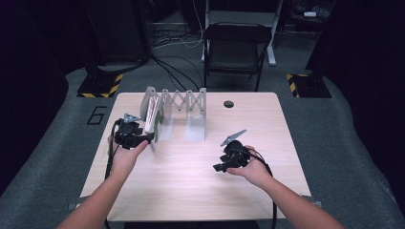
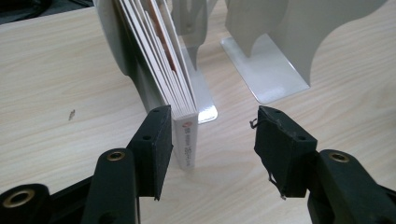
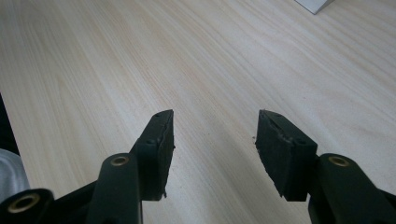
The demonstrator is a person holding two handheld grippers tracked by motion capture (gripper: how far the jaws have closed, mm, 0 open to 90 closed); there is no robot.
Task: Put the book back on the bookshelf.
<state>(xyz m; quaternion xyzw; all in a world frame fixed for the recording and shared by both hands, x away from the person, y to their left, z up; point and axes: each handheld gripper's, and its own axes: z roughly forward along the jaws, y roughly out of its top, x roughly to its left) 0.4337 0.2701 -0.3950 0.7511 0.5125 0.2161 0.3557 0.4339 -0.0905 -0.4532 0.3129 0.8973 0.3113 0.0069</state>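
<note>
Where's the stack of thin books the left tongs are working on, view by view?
High view: the stack of thin books stands in the grey rack's left slot, beside the left tongs.
Left gripper view: upper centre-left, the front book beside the left jaw, jaws open.
Right gripper view: bare table ahead of its open jaws.
Shared landmark: the pale wood tabletop.

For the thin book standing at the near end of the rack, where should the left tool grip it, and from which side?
Grip the book by its near spine edge, coming from the table's front. It stands upright beside the rack's near plate, spine out. The left tool is open, one jaw already alongside; closing across the thin spine should hold it.
</note>
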